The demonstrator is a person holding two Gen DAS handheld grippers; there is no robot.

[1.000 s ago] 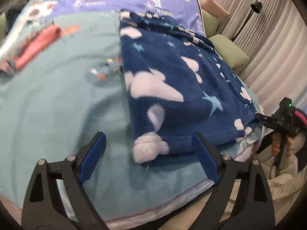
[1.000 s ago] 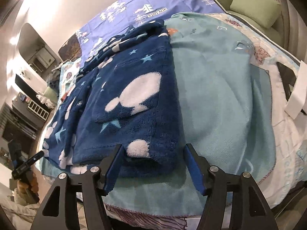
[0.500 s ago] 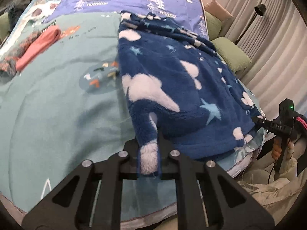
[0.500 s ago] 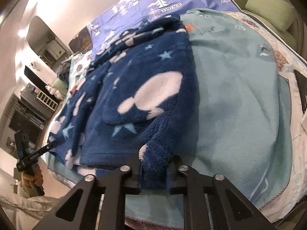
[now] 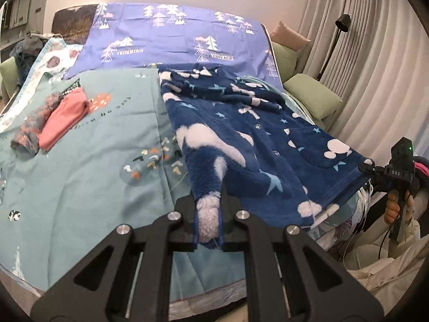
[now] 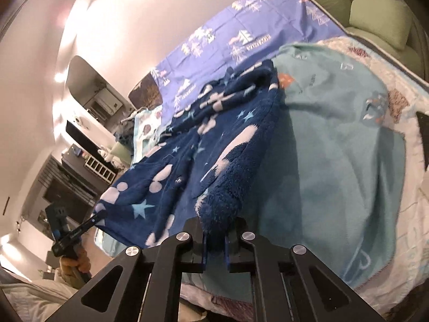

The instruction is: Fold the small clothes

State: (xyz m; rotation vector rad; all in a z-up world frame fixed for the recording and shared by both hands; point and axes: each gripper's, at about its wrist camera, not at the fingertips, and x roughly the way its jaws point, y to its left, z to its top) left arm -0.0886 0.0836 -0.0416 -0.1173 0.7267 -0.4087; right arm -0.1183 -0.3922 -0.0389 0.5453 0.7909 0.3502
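A dark blue fleece garment [image 5: 241,145] with white clouds and pale stars lies spread on the teal blanket [image 5: 80,177]. My left gripper [image 5: 209,214] is shut on its near left hem corner, a white fluffy patch pinched between the pads and lifted off the blanket. In the right wrist view my right gripper [image 6: 215,232] has its jaws closing tight on the garment's [image 6: 214,134] other near corner, raised too. Each gripper shows small in the other's view: the right gripper [image 5: 368,166] and the left gripper [image 6: 92,220], each at its hem corner.
A folded pink cloth [image 5: 64,118] and a mottled rolled garment [image 5: 32,126] lie at the blanket's far left. A purple tree-print sheet [image 5: 174,35] covers the bed's head. Green cushions [image 5: 313,94], a floor lamp [image 5: 343,24] and curtains stand to the right. A person's hand [image 5: 396,209] holds the right gripper's handle.
Both grippers went from open around the hem to shut on its near corners. Both then rose, pulling the garment's near edge up off the blanket.
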